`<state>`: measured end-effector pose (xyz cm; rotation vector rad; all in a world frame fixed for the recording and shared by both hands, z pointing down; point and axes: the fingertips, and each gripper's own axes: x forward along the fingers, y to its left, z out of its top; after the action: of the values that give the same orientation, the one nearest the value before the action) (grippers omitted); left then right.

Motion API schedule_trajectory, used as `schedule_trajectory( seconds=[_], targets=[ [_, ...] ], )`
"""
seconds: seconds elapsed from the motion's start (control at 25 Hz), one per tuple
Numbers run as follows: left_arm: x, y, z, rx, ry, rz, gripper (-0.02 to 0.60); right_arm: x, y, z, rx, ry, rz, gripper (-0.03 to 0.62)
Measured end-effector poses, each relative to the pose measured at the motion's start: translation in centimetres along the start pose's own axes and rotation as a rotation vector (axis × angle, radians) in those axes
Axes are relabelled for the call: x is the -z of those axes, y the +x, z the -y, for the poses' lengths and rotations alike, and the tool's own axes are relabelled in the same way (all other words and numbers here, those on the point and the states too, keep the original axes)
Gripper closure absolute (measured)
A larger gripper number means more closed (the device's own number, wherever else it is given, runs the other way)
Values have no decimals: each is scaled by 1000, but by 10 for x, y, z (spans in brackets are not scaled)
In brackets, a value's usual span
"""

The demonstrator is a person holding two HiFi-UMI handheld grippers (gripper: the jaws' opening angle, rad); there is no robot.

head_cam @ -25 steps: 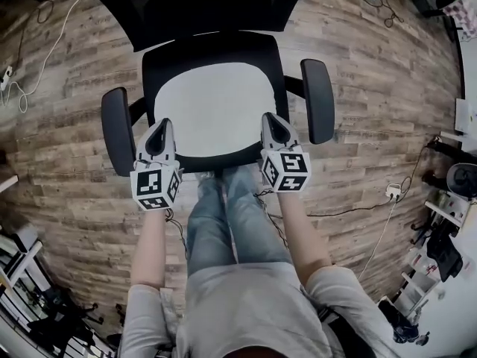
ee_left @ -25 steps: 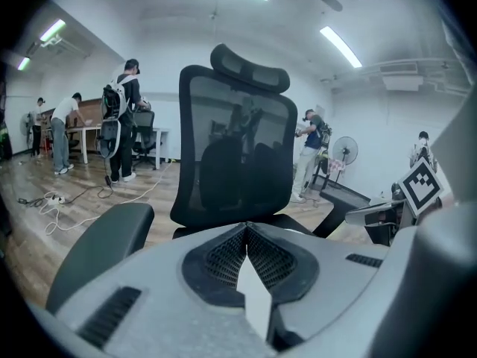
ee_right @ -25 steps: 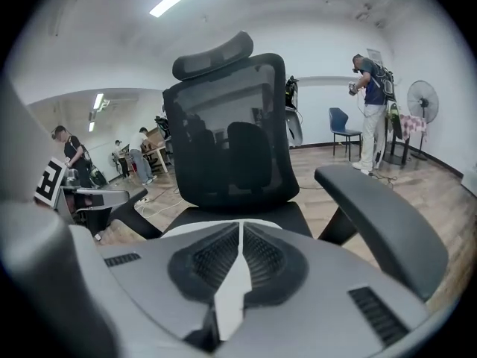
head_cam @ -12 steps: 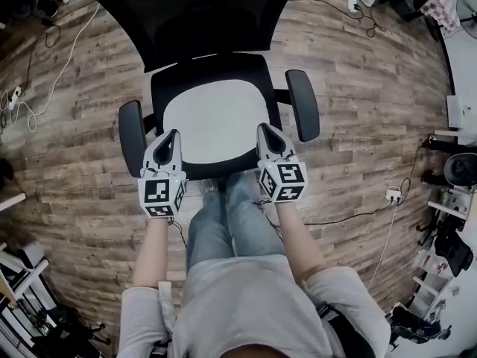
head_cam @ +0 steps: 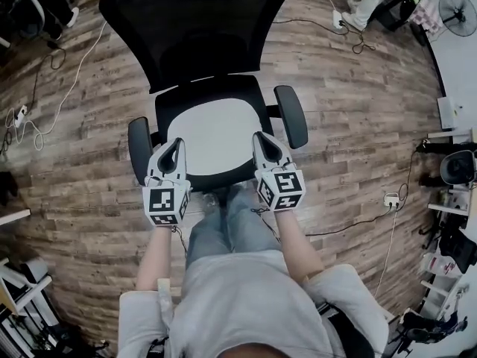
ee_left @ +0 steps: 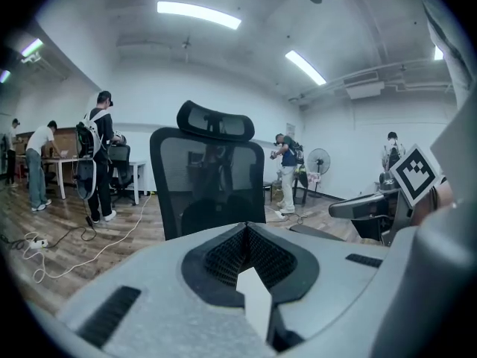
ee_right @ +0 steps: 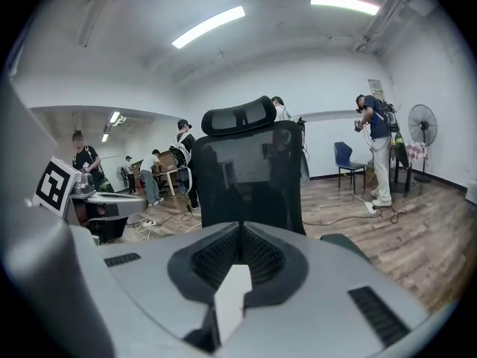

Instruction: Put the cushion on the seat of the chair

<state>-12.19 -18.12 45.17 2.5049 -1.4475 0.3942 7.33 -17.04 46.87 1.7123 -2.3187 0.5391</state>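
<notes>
Placing step, near its end by my reading. The pale grey flat cushion (head_cam: 216,125) lies on the seat of the black mesh-backed office chair (head_cam: 195,28), between the armrests. Left gripper (head_cam: 172,145) and right gripper (head_cam: 260,139) are each clenched on a front corner, a pale sliver pinched between the jaws. Next move: let go cleanly, without dragging it. No legible writing, only square-marker cubes (head_cam: 165,202).

Chair (head_cam: 194,28): higher and smaller in the head view than a second ago, backrest now almost wholly shown. Cushion (head_cam: 220,129): shifted up-frame with it. Left gripper (head_cam: 174,144), right gripper (head_cam: 261,137): drawn closer together in frame.
</notes>
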Motion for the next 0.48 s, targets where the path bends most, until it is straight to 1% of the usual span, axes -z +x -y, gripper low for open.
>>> schedule_trajectory(
  seconds=[0.24, 0.48],
  targets=[
    [-29, -16, 9, 9, -13, 48, 569, -32, -18, -10, -3, -31, 57, 572],
    [-59, -36, 13, 5, -3, 107, 569, -57, -39, -20, -5, -48, 105, 571]
  ],
)
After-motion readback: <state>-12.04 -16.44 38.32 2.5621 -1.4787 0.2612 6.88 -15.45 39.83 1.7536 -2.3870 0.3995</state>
